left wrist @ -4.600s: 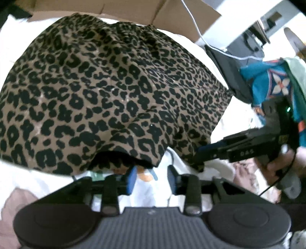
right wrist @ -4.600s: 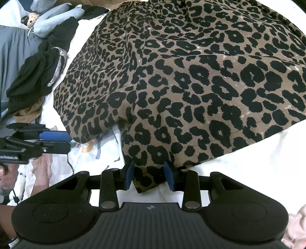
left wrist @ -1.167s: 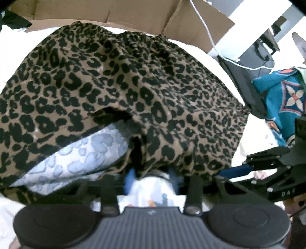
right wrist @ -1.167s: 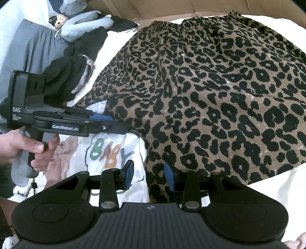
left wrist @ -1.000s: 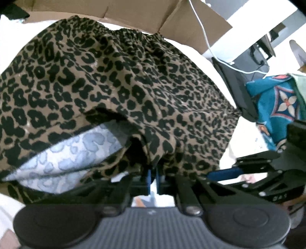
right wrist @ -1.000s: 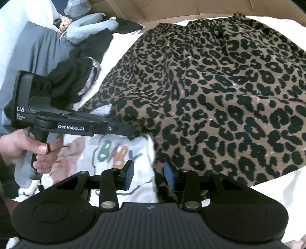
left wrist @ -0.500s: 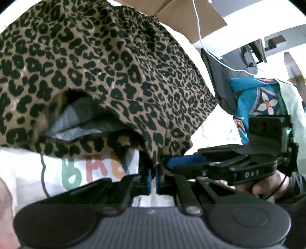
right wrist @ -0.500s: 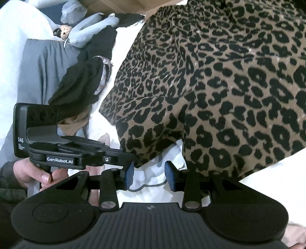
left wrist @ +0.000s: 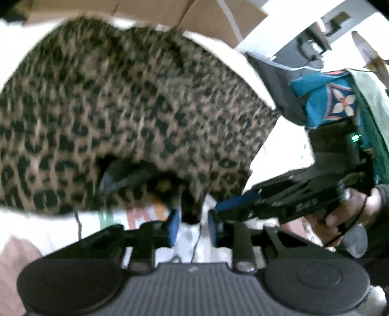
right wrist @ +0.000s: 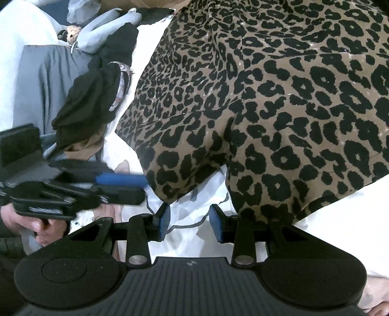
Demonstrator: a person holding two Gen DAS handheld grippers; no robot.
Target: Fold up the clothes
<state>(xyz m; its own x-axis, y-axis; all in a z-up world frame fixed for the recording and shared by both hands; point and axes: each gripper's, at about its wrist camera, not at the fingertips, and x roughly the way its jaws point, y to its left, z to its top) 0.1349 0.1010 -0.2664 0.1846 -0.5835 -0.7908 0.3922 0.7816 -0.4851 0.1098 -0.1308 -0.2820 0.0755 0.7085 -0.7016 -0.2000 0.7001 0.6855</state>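
A leopard-print garment (left wrist: 121, 97) lies spread on a white printed sheet (left wrist: 56, 228), blurred in the left wrist view. My left gripper (left wrist: 192, 227) is open at its near hem, and a dark tip of the fabric hangs loosely between the blue pads (left wrist: 173, 227). In the right wrist view the same garment (right wrist: 279, 97) fills the upper right. My right gripper (right wrist: 190, 222) is open over bare sheet (right wrist: 189, 243), with the hem just right of its right finger. Each gripper shows in the other's view: the right one (left wrist: 233, 204) and the left one (right wrist: 119, 184).
Cardboard flaps (left wrist: 218, 19) stand behind the garment. A teal patterned cloth (left wrist: 328, 102) lies at the right. A pile of black clothes (right wrist: 92, 102) and a grey garment (right wrist: 41, 80) sit at the left. A person's hands (left wrist: 350, 209) (right wrist: 46, 226) hold the gripper handles.
My left gripper, shut on the leopard hem half a second ago, has opened and let it go; the lifted fold has dropped. My right gripper stays open near the hem.
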